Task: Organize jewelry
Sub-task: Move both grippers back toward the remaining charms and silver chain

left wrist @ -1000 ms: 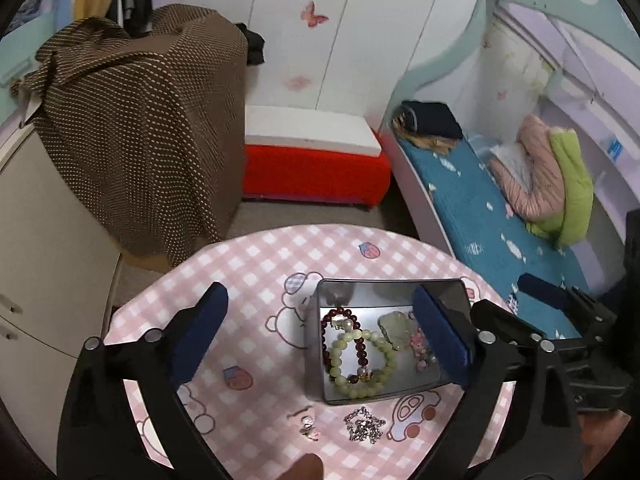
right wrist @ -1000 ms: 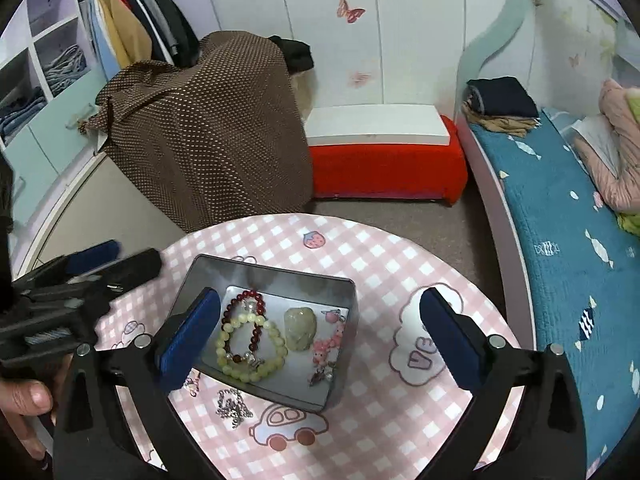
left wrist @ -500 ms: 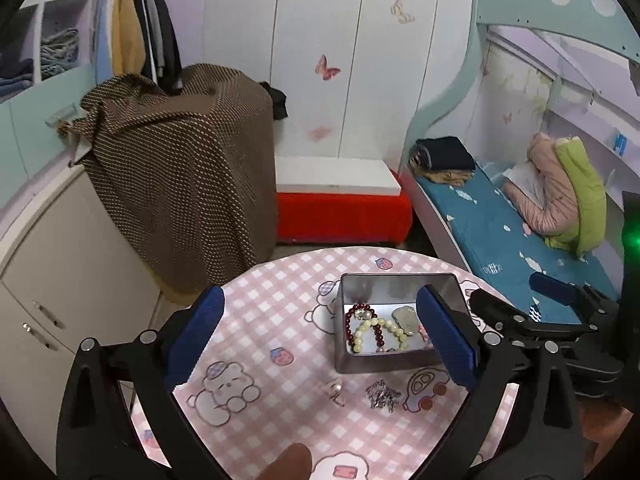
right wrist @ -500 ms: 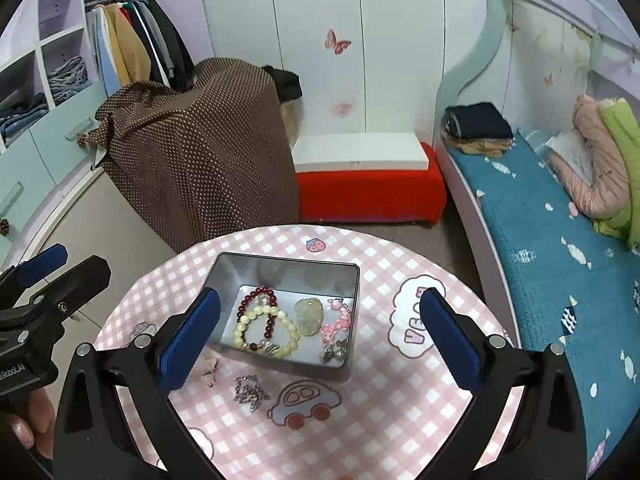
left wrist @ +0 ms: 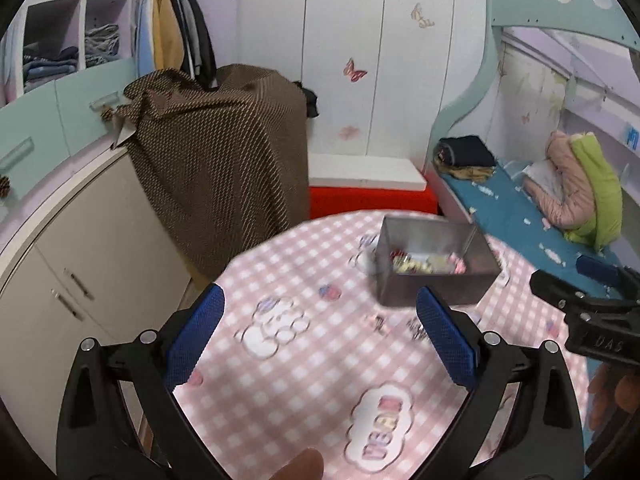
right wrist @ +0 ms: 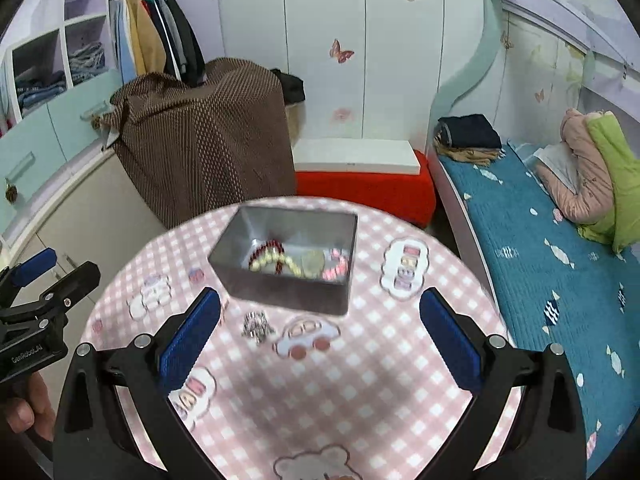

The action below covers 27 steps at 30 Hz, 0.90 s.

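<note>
A grey metal tin [right wrist: 288, 280] stands on the round pink checked table [right wrist: 360, 392]. It holds a beaded bracelet [right wrist: 268, 256], a pale green stone [right wrist: 312, 261] and pink trinkets [right wrist: 334, 266]. A silver chain [right wrist: 256, 326] lies on the cloth in front of the tin. The tin shows in the left wrist view [left wrist: 432, 284] too, with small blurred pieces [left wrist: 380, 324] before it. My left gripper [left wrist: 320, 340] is open and empty, well back from the tin. My right gripper [right wrist: 320, 338] is open and empty above the near table.
A brown dotted cloth [right wrist: 208, 136] covers something behind the table. A red and white bench [right wrist: 360, 176] stands by the wall. A bed with a blue cover [right wrist: 540, 240] runs along the right. Cream cabinets [left wrist: 80, 264] stand at the left.
Both grippers have pulled back and up from the tin, which now looks smaller and farther. The left view has swung left. Both stay open and empty.
</note>
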{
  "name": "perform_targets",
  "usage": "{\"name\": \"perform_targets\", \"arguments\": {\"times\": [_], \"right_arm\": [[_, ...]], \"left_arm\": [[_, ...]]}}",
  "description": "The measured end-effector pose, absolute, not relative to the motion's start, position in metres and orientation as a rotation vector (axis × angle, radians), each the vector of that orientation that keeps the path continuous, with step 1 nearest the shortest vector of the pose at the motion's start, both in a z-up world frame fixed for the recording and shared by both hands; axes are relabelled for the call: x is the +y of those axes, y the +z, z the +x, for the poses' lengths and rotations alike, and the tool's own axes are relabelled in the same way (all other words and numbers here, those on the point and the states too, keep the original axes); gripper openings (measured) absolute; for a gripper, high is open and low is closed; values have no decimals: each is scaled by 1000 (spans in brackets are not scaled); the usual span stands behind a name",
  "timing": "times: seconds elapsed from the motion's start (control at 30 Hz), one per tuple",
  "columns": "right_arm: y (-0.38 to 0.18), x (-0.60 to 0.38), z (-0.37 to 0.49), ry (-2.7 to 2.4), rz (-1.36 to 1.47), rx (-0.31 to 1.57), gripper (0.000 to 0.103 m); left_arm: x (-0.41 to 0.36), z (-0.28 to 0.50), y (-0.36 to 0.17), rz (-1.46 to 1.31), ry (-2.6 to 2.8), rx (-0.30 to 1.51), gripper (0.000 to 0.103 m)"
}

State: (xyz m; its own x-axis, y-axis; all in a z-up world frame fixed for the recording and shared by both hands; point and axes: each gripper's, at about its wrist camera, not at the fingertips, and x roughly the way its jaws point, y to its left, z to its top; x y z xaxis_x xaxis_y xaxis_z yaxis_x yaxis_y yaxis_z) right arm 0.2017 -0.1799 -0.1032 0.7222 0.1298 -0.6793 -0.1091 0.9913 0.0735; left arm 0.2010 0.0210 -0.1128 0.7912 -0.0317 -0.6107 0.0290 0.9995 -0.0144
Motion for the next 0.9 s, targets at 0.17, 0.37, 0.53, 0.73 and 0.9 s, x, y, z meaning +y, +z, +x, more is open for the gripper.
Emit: {"name": "perform_targets", "arguments": {"times": [0.17, 0.37, 0.53, 0.73, 0.9], "right_arm": [[-121, -175, 196, 133, 19, 780, 96], [-146, -162, 202, 143, -10, 818, 96], [-171, -153, 213, 162, -17, 869, 96], [-184, -142, 228, 179, -35, 896, 96], [-191, -134, 238, 200, -62, 917, 91]], "left_arm": [[24, 193, -136, -13, -27, 696, 97], [21, 187, -158, -6, -17, 720, 97], [23, 194, -171, -3, -15, 735, 97], [27, 204, -183, -9, -13, 758, 97], [28, 213, -190, -15, -17, 772, 97]]}}
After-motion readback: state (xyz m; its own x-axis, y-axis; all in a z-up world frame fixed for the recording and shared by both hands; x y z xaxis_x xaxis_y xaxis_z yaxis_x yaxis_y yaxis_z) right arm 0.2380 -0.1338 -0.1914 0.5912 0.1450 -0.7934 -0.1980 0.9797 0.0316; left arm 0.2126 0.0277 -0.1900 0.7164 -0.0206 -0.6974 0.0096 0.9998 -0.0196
